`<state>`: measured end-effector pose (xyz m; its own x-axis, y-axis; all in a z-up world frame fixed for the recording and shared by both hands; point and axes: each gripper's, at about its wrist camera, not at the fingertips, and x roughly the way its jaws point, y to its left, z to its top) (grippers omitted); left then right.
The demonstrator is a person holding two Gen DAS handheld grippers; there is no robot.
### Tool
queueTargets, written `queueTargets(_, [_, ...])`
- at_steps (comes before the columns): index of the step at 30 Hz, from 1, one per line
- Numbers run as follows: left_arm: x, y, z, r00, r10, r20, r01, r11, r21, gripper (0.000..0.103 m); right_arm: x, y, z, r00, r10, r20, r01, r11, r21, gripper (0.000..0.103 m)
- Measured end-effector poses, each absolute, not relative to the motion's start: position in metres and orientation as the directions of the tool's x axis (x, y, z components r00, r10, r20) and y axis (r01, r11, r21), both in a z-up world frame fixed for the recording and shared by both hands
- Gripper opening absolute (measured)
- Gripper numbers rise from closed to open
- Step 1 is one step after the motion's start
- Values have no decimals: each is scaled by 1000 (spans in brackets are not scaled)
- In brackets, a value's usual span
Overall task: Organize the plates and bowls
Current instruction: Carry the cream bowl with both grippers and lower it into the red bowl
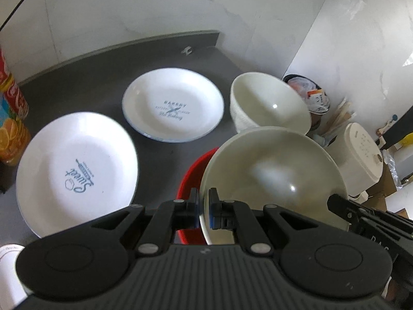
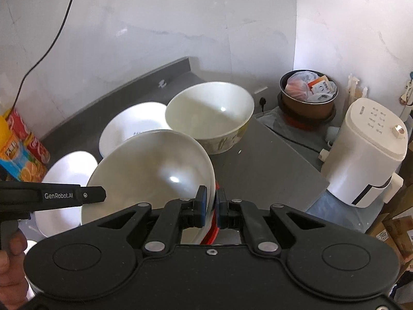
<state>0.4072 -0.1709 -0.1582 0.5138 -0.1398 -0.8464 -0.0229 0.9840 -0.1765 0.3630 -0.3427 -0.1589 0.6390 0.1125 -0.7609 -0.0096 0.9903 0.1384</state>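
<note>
Both grippers, left (image 1: pixel 204 208) and right (image 2: pixel 211 206), pinched opposite rims of one pale bowl (image 1: pixel 271 178), tilted above a red bowl (image 1: pixel 191 175). Beyond it stood a second white bowl (image 1: pixel 268 103); left, two plates (image 1: pixel 77 170) (image 1: pixel 173 103).

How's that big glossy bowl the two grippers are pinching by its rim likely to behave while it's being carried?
The big bowl looks glazed and shiny, so its rim may slip between the left gripper pads. It is probably ceramic, hence heavy and chip-prone. Held tilted above the red bowl, with the right gripper on the opposite rim, it could pivot.
</note>
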Motion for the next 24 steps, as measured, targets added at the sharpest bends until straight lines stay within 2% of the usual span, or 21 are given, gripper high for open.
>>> queueTargets(11, [405, -170, -173, 519, -91, -850, -16, 993, -116, 6, 373, -327, -177, 599, 86, -797, -48, 996, 71, 8])
queueTargets(19, [410, -174, -172, 531, -62, -845, 18, 998, -62, 6, 374, -325, -187, 590, 84, -803, -51, 996, 67, 9])
queueTargets(24, [415, -173, -170, 516, -78, -853, 35, 997, -71, 8, 375, -326, -185, 588, 74, -805, -26, 997, 73, 12])
